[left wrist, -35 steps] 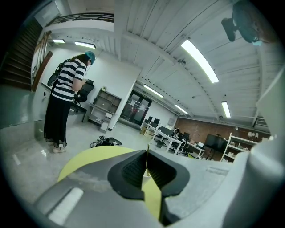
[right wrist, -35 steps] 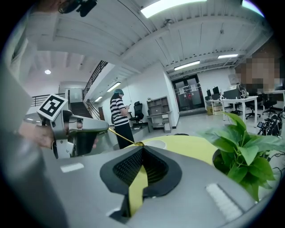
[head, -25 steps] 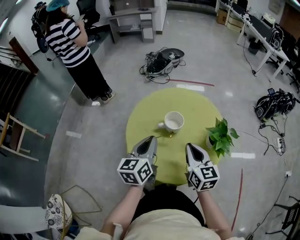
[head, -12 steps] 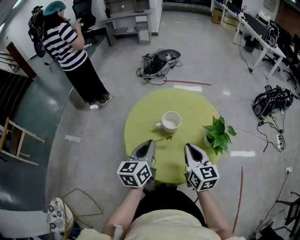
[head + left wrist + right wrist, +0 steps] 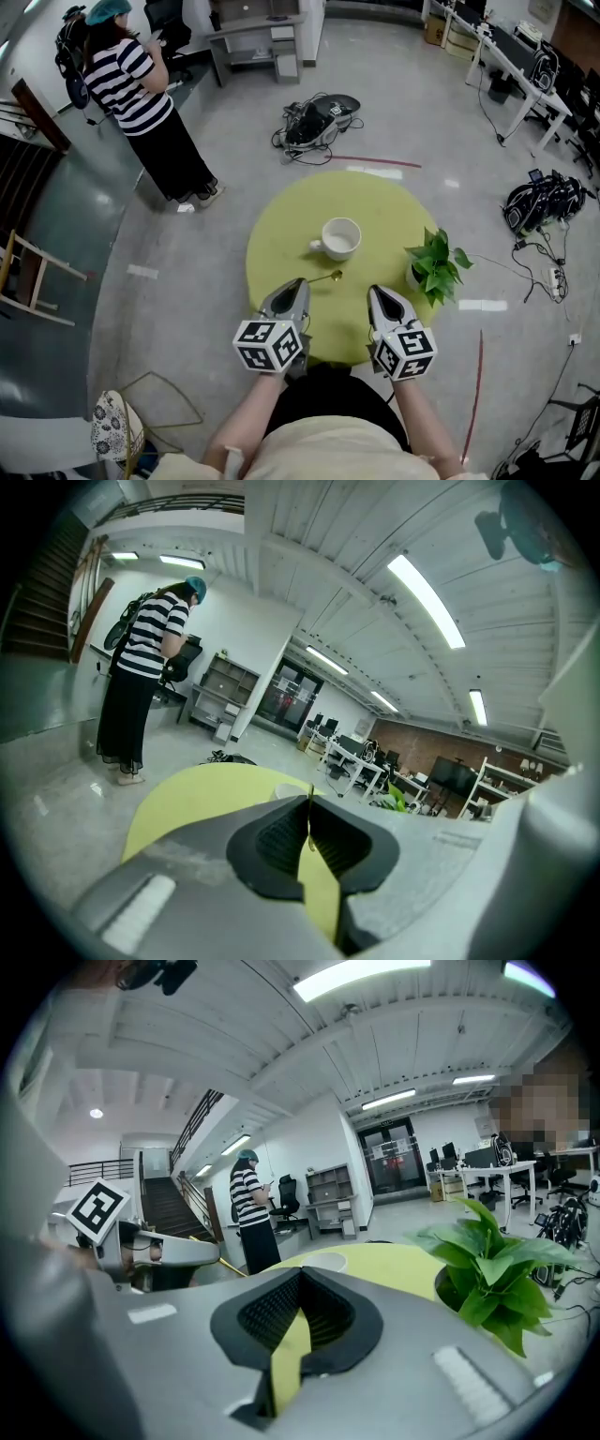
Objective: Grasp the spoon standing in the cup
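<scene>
The white cup (image 5: 340, 237) stands empty near the middle of the round yellow-green table (image 5: 281, 234). A thin golden spoon (image 5: 324, 277) sticks out to the right from the tip of my left gripper (image 5: 301, 282), just in front of the cup and outside it. In the left gripper view the jaws (image 5: 309, 801) are shut on the spoon's handle (image 5: 309, 819), which shows as a thin gold line between the pads. My right gripper (image 5: 378, 292) hovers beside it over the table's near edge, shut with nothing in it (image 5: 300, 1277).
A potted green plant (image 5: 436, 267) stands at the table's right edge, close to the right gripper. A person in a striped shirt (image 5: 131, 89) stands on the floor far left. Bags and cables (image 5: 314, 122) lie on the floor beyond the table.
The head view has shifted slightly. Both grippers, the spoon and the cup keep almost the same places relative to one another.
</scene>
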### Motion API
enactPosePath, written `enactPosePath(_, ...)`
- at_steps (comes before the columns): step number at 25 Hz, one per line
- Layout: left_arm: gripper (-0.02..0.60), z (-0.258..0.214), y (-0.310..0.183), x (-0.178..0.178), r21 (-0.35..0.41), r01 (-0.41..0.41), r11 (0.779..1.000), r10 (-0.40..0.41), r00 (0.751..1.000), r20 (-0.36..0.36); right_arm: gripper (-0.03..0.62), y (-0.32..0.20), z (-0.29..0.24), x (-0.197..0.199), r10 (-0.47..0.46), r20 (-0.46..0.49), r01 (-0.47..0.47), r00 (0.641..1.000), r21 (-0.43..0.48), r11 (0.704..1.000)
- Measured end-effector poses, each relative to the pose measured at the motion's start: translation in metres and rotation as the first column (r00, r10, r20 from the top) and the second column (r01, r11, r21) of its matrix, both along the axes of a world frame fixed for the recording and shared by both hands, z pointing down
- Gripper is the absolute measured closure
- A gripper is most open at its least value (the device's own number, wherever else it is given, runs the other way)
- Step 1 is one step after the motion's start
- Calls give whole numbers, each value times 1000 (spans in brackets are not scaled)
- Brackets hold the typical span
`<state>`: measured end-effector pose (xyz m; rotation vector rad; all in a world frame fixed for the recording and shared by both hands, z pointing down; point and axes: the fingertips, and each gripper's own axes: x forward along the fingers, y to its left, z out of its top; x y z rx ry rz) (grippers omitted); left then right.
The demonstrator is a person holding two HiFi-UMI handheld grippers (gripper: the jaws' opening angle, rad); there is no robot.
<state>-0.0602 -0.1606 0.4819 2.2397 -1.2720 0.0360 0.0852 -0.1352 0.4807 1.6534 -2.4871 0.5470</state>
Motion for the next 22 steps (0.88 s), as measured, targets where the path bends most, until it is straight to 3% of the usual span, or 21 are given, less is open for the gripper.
enactPosePath(22,575,3,-1,-3,-9,-1,1000,1,1000,7,594,6,6,-7,-2,0,2,1000,-8,1000)
